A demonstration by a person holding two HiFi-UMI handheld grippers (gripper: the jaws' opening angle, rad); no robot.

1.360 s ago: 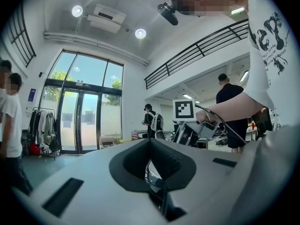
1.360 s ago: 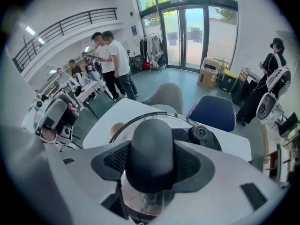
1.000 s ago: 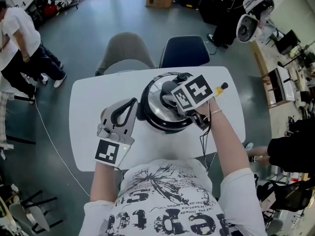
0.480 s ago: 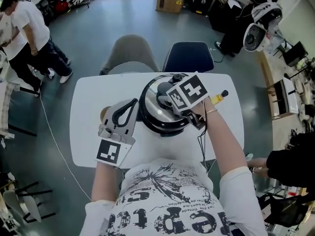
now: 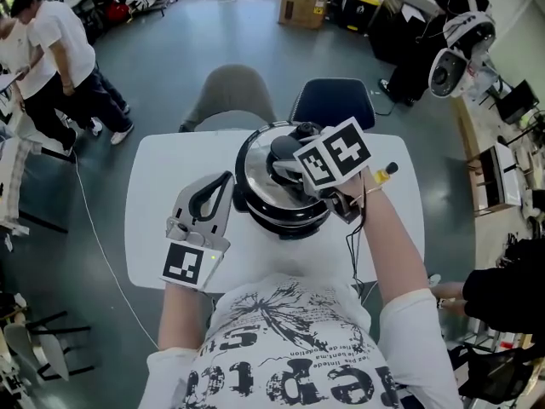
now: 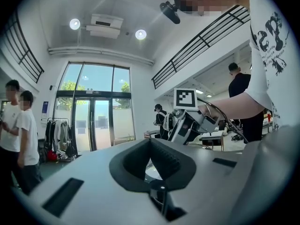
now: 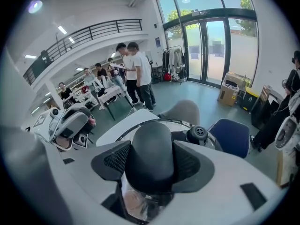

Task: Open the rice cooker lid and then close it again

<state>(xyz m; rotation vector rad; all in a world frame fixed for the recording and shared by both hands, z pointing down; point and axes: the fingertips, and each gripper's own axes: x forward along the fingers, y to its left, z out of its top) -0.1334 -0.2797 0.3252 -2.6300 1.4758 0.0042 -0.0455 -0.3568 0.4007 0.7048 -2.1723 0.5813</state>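
Note:
A round black and silver rice cooker (image 5: 285, 220) stands in the middle of the white table (image 5: 153, 186). Its glass lid (image 5: 255, 173) has a black handle (image 7: 151, 153) on top and a small vent knob (image 7: 198, 134) behind it. My right gripper (image 5: 288, 156) comes from the right and is shut on that handle, pads (image 7: 192, 165) pressed on both of its sides (image 7: 151, 161). The lid looks lifted a little off the pot. My left gripper (image 5: 225, 179) lies on the table just left of the cooker, shut and empty (image 6: 151, 142), tips close to the pot's side.
A grey chair (image 5: 232, 92) and a blue chair (image 5: 334, 100) stand at the table's far side. A small yellow-capped object (image 5: 387, 171) lies by my right wrist, and a cable (image 5: 351, 250) hangs off the near edge. People (image 5: 64, 54) stand to the far left.
My right gripper has risen with the lid handle in its grip, and the lid has come up with it. The left gripper has stayed beside the cooker.

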